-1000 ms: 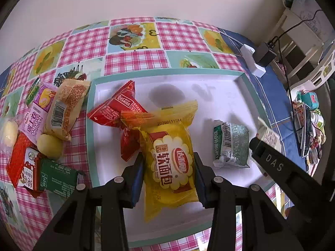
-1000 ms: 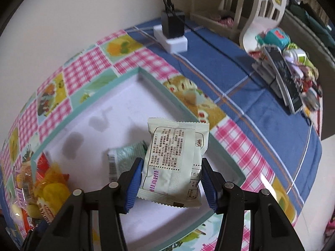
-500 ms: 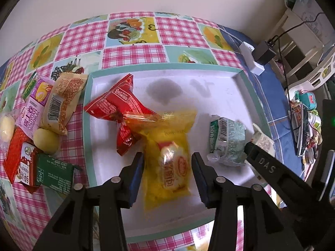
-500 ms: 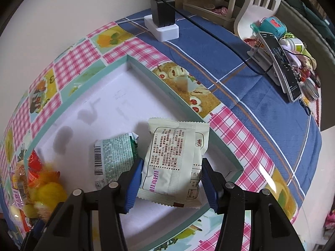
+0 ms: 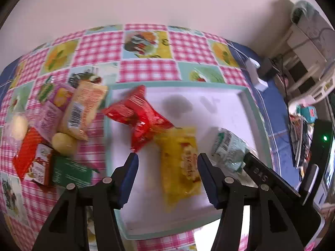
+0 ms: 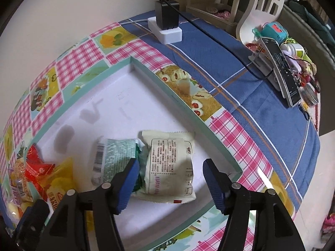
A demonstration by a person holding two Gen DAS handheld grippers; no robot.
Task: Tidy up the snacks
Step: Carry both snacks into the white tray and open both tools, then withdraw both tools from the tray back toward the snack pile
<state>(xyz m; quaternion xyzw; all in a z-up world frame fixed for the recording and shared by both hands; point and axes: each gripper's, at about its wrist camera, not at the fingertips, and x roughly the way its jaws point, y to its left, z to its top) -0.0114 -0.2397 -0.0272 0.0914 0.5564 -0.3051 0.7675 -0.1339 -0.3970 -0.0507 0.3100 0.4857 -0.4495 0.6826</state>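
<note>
A white tray with a teal rim (image 5: 249,102) lies on the checkered tablecloth. In it lie a red packet (image 5: 140,115), a yellow bread packet (image 5: 182,167) and a green packet (image 5: 228,150). My left gripper (image 5: 167,163) is open above the yellow packet, which lies free in the tray. In the right wrist view my right gripper (image 6: 169,167) is open over a pale cream packet (image 6: 169,163) that lies in the tray (image 6: 180,100) beside the green packet (image 6: 115,156). The red (image 6: 35,167) and yellow (image 6: 60,177) packets show at the left.
Several loose snacks lie left of the tray: an orange packet (image 5: 83,108), a purple box (image 5: 50,110), a green box (image 5: 71,171), round yellow pieces (image 5: 62,144). A white power strip with a black charger (image 6: 167,25) and a cluttered stand with a remote (image 6: 282,69) sit on the blue cloth.
Both grippers have opened. The yellow bread packet left the left gripper and lies in the tray. The cream packet left the right gripper and lies beside the green packet.
</note>
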